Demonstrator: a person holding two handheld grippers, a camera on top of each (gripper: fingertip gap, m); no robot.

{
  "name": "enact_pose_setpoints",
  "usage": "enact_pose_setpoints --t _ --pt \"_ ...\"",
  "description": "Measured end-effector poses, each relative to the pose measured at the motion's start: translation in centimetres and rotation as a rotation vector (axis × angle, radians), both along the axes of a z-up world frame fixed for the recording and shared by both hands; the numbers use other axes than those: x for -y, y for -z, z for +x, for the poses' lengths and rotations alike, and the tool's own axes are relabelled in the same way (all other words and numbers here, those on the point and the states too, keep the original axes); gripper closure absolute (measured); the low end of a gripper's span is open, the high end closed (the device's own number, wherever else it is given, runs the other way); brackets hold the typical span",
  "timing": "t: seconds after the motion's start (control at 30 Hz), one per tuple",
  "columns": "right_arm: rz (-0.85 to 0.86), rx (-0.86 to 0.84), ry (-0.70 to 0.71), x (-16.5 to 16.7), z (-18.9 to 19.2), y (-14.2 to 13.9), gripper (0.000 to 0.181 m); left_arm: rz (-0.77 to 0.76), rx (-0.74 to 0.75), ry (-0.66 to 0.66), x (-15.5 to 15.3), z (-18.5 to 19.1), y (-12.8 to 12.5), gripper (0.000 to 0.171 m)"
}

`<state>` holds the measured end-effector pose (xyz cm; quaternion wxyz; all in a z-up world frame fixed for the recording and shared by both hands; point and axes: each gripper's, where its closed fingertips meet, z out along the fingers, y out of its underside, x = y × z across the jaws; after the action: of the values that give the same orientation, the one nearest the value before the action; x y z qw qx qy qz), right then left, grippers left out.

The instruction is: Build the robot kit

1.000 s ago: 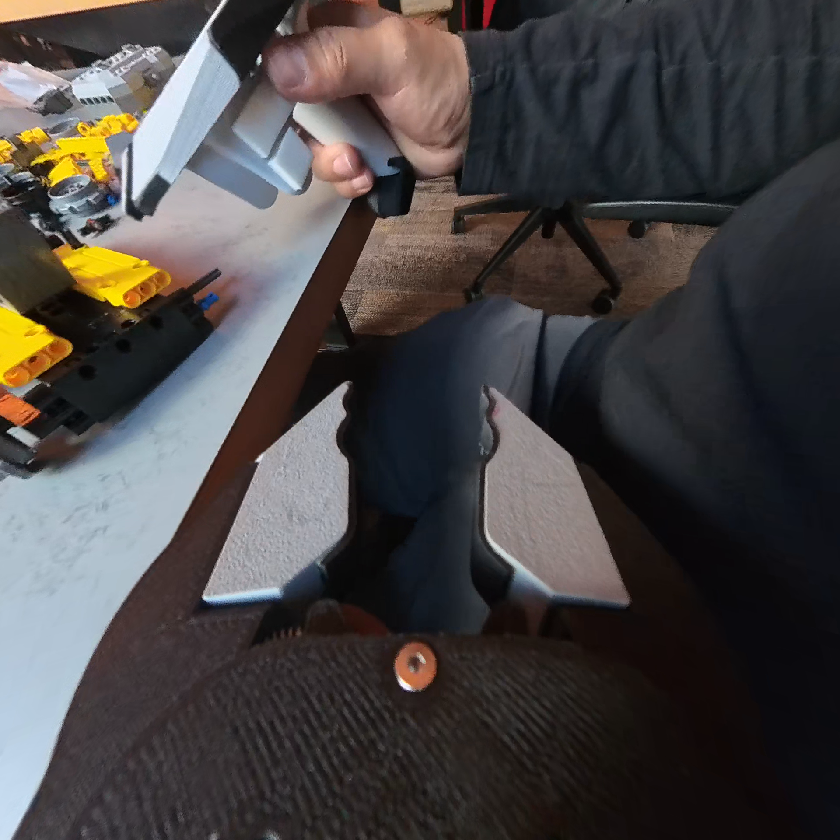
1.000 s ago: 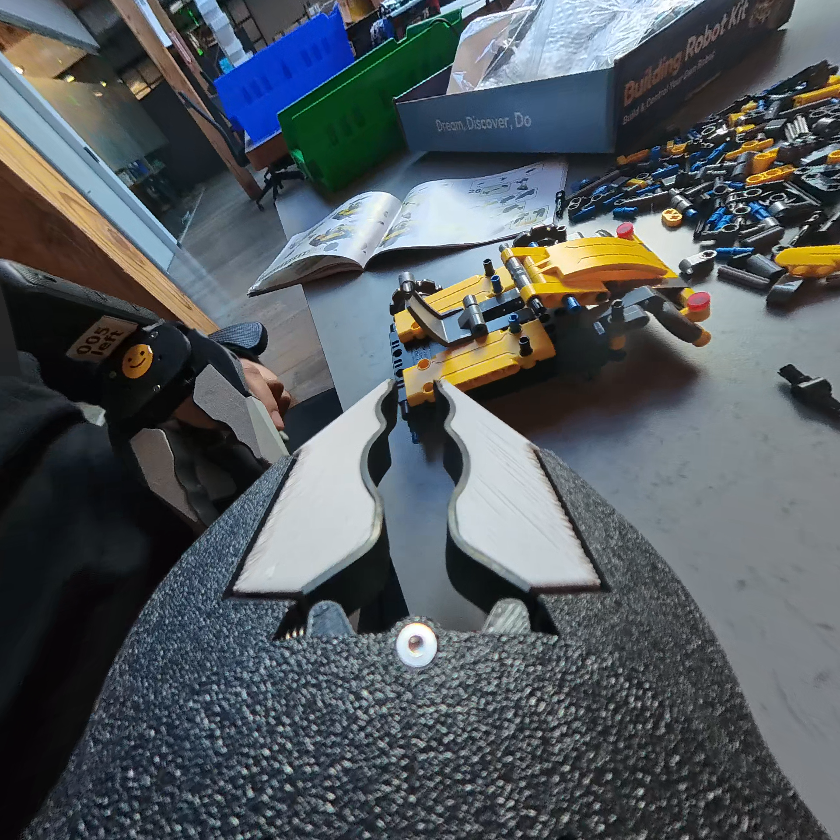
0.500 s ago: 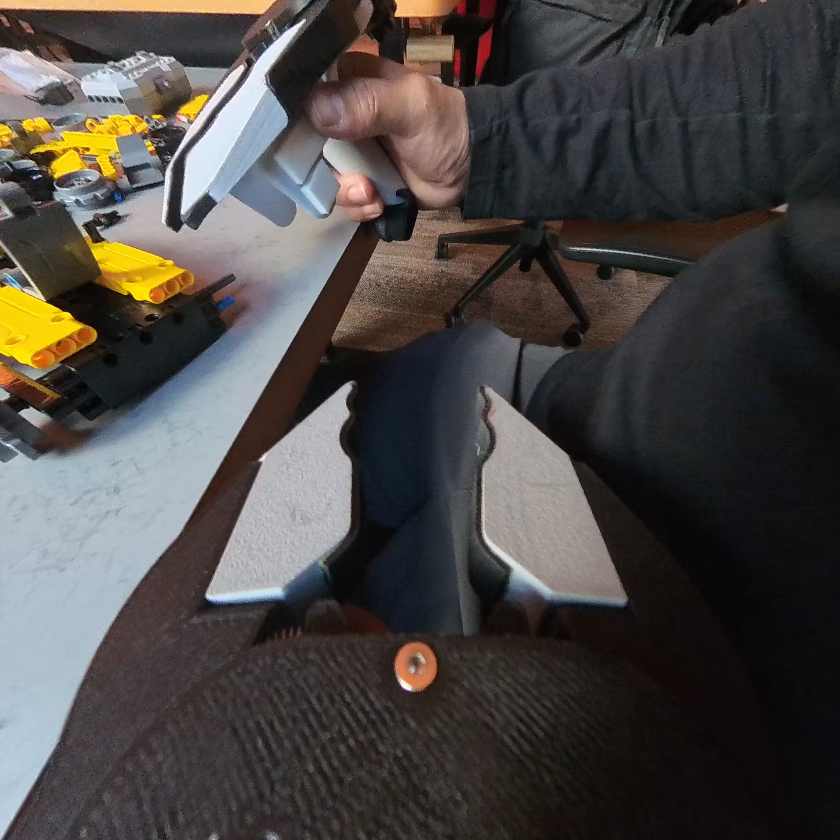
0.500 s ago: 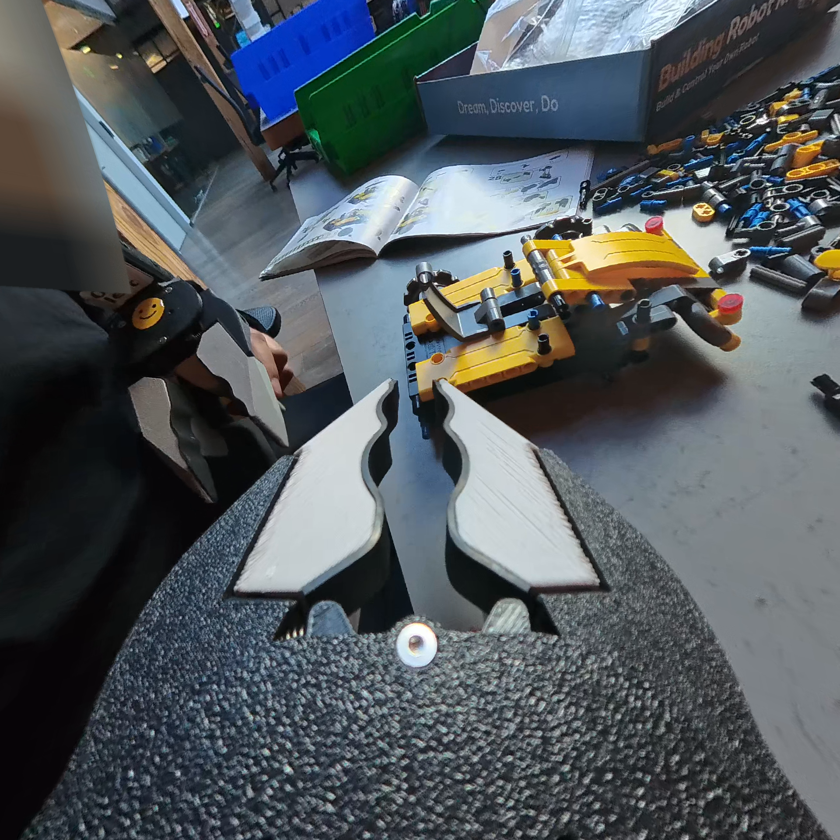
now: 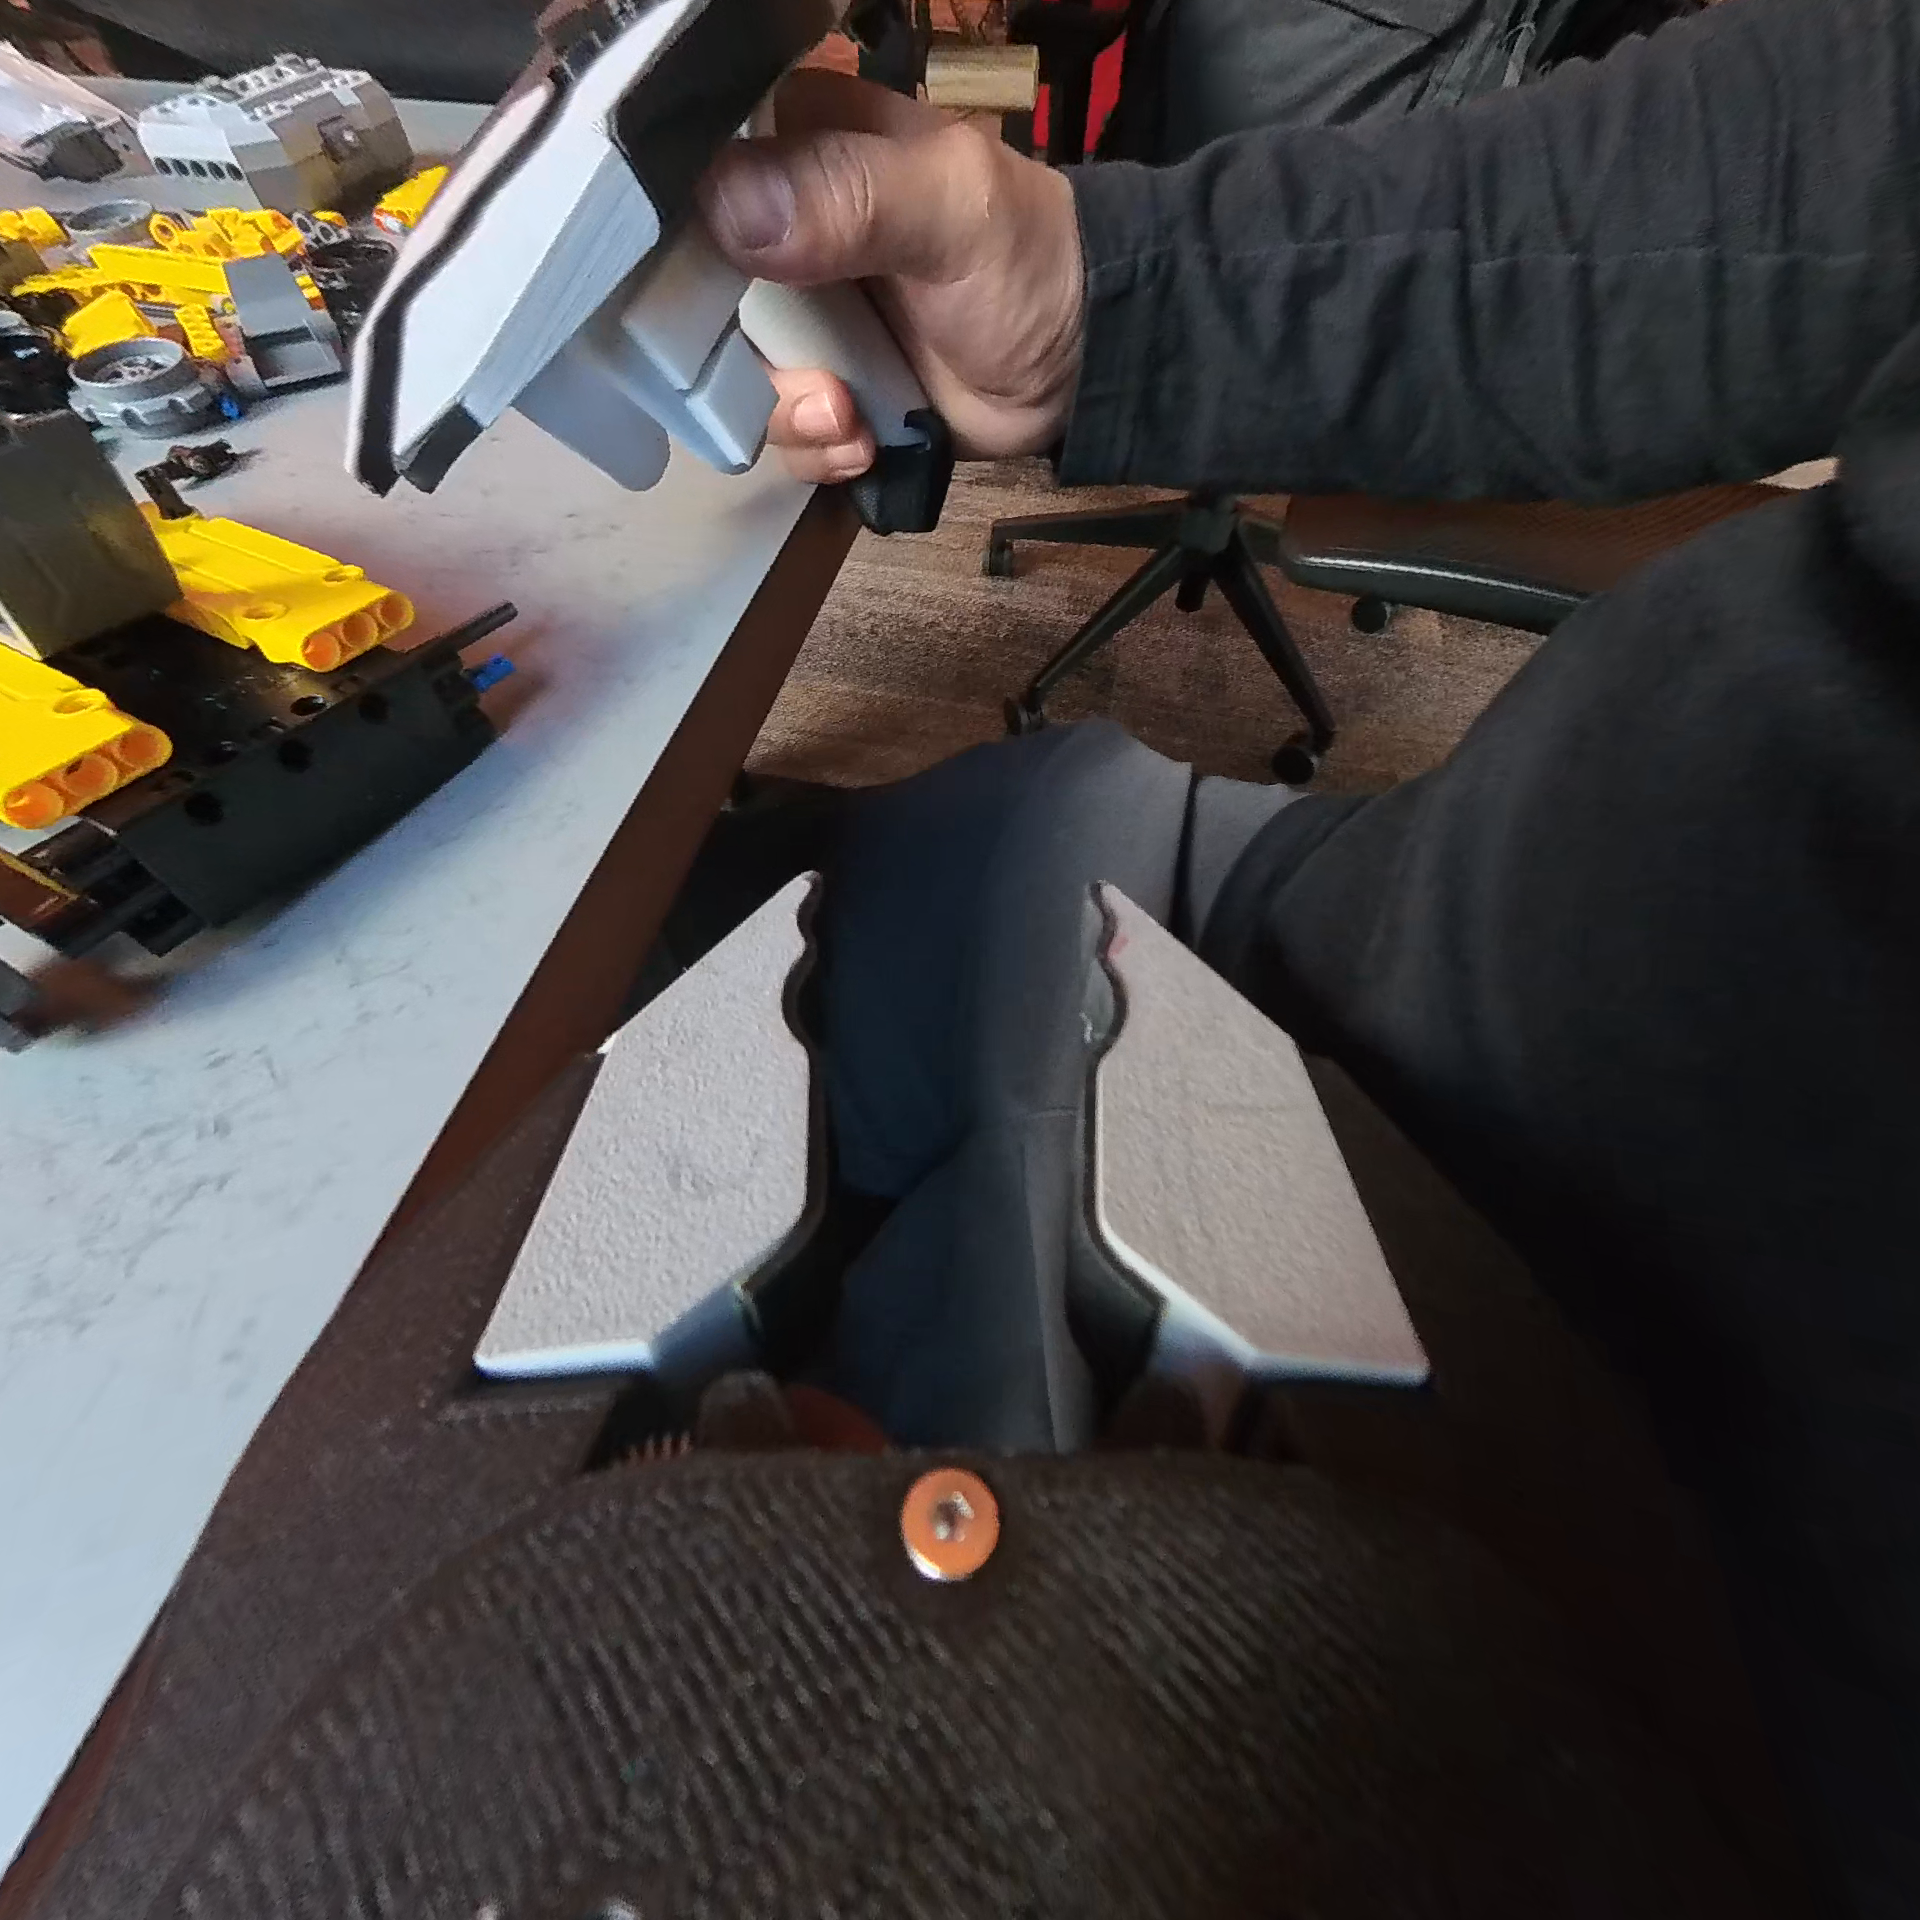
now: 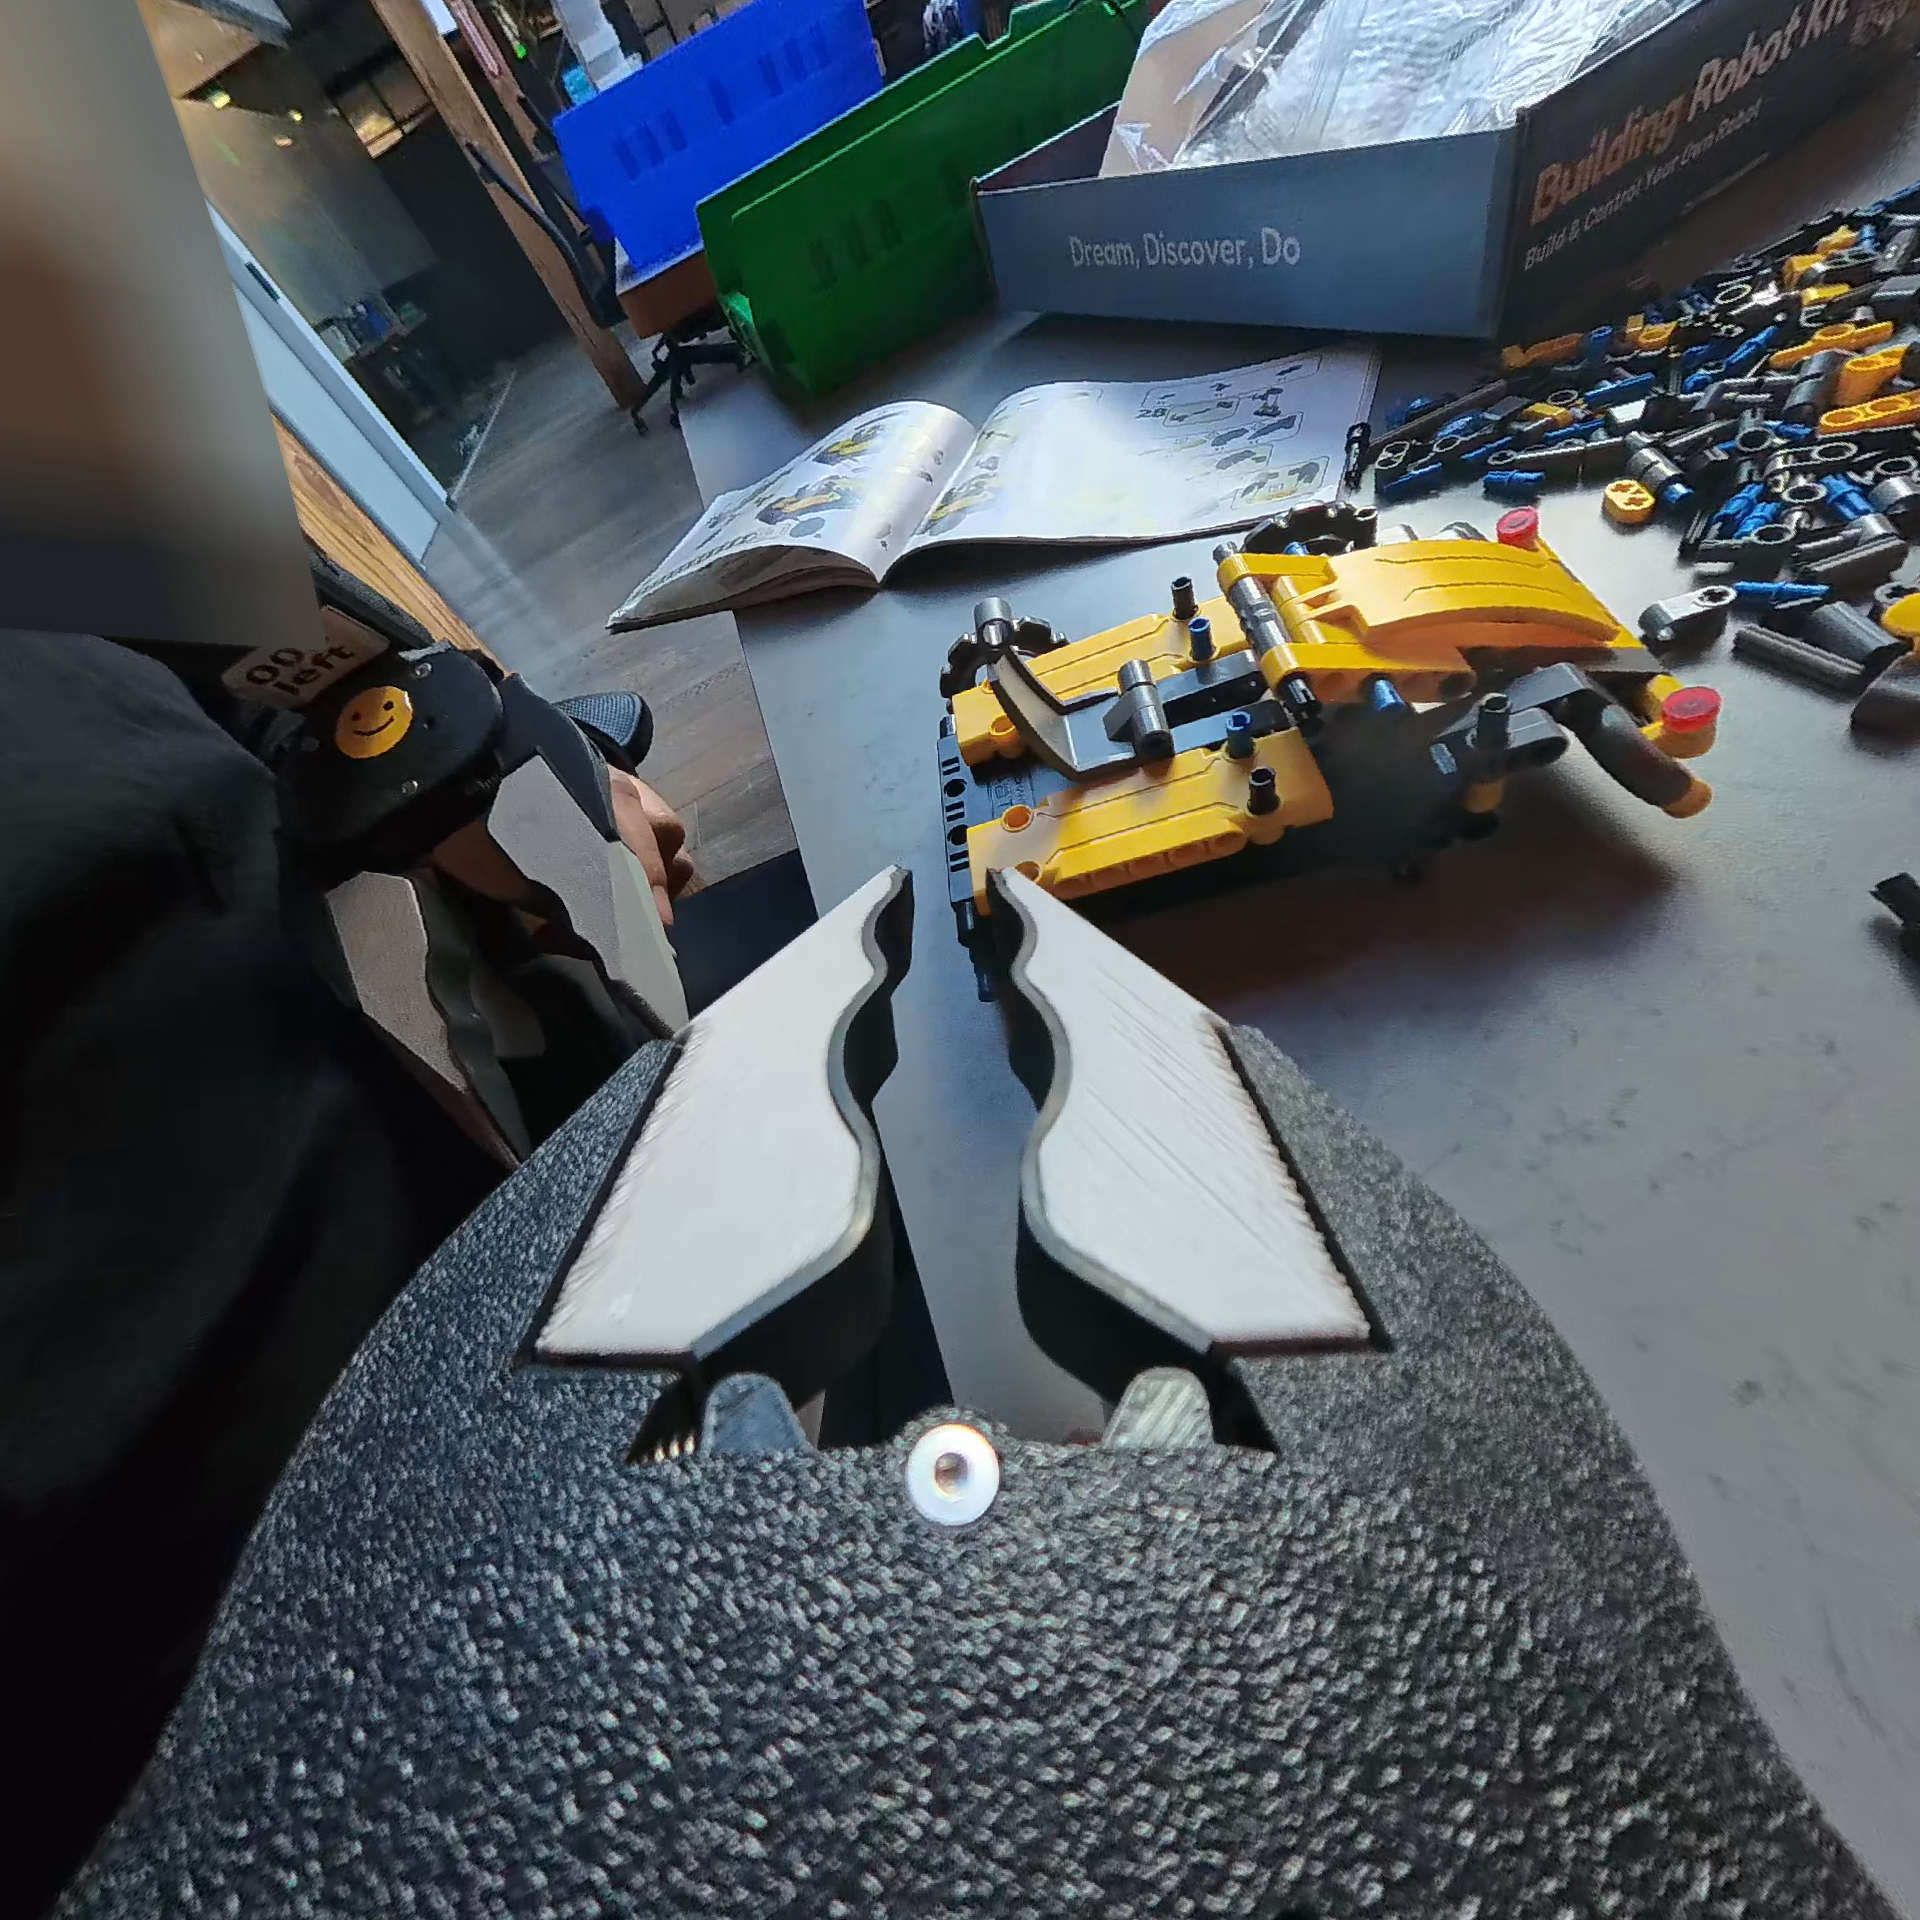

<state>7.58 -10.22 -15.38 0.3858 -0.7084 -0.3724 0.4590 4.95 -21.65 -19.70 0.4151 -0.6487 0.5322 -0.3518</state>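
A yellow and black brick vehicle model (image 6: 1299, 727) lies on the grey table (image 6: 1558, 1143). My right gripper (image 6: 948, 883) hovers just in front of the model's near end, its jaws a narrow gap apart with nothing between them. In the left wrist view a hand holds this gripper (image 5: 384, 457) over the table edge, with the model (image 5: 208, 707) to its left. My left gripper (image 5: 956, 904) is open and empty, held off the table beside its edge (image 5: 665, 831), pointing at a person's dark-trousered lap. Its fingers (image 6: 566, 831) show in the right wrist view.
An open instruction booklet (image 6: 1039, 478) lies behind the model, and a dark cardboard box (image 6: 1351, 239) stands beyond it. Several loose small parts (image 6: 1714, 436) spread at the right. Green (image 6: 852, 229) and blue (image 6: 717, 125) bins stand at the back. An office chair (image 5: 1247, 582) stands on the floor.
The right gripper has drifted a little along the table edge, staying at the model's near end. The left gripper's view has tilted slightly. Neither gripper's jaws have changed.
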Motion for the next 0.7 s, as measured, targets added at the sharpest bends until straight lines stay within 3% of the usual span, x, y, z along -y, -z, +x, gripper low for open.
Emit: enact_pose_setpoints --t 0.47,0.6,0.7 --pt "-0.004 -0.002 -0.005 0.0 -0.1 0.0 0.17 0.018 0.009 -0.025 -0.7 -0.6 -0.6 0.126" --pt "0.009 0.0 -0.004 0.1 -0.1 -0.1 0.171 0.05 0.058 -0.069 -1.8 -1.5 -2.7 0.122" --pt "0.046 0.011 0.012 0.1 0.1 -0.1 0.171 0.099 0.11 -0.175 -4.6 -3.0 -5.5 0.122"
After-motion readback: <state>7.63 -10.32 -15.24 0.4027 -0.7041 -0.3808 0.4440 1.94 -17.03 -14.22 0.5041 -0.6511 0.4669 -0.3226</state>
